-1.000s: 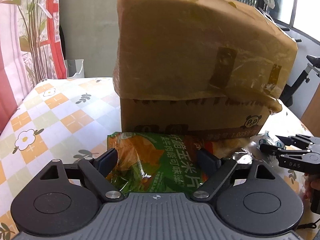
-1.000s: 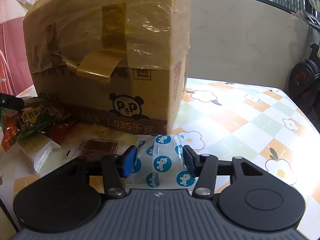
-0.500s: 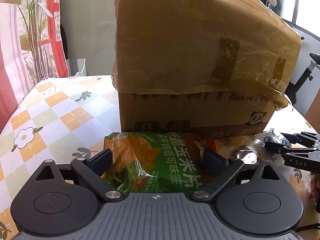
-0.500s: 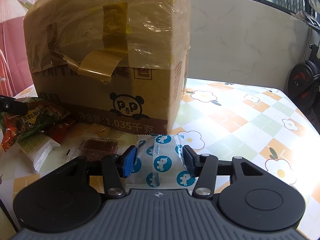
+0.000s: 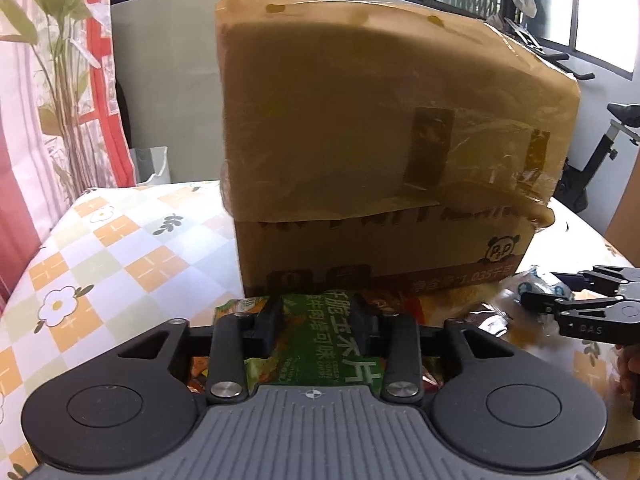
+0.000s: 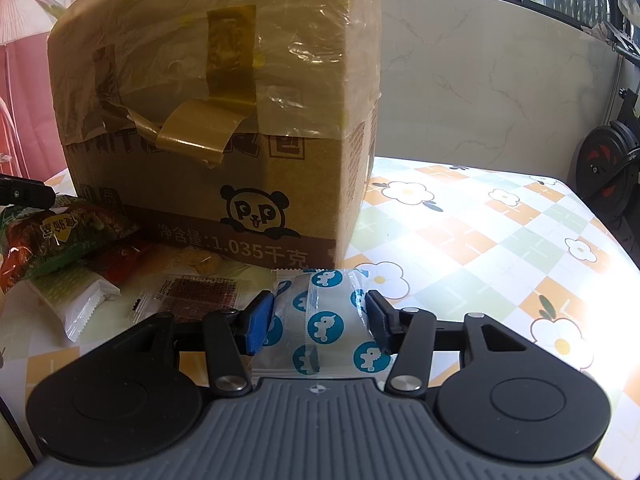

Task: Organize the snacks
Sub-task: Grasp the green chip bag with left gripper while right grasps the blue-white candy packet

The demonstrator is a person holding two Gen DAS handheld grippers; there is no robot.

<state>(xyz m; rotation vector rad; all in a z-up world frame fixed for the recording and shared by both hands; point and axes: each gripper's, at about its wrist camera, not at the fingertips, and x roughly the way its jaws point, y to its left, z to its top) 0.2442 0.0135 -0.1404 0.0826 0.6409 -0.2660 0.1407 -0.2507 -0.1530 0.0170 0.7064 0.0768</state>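
Left gripper (image 5: 316, 322): jaws closing on the green bag (image 5: 320, 344), which lies between them; the pads look to be meeting its sides, bag bunched there. Bag sits on the table (image 5: 120, 248) at the box's (image 5: 380, 160) near face, left of the other snacks; printed text runs across the jaws. Whether it is lifted cannot be told.

Right gripper (image 6: 320, 320): clamped on the white packet with blue dots (image 6: 324, 316), blue pads pressing both edges, packet's long axis running away from the camera toward the box's (image 6: 224, 120) near right corner. Packet appears to rest low over the table (image 6: 500, 240).

Between the two, along the box's front: red-green bag (image 6: 68, 232), white-green packet (image 6: 76, 296), clear brown packet (image 6: 196, 292), loose.

Both grippers pitch down toward the table, side by side; right gripper's tips (image 5: 560, 296) show at the left view's right edge.

Judgement: each hand has its own item; box top is taped, so the destination is unclear.
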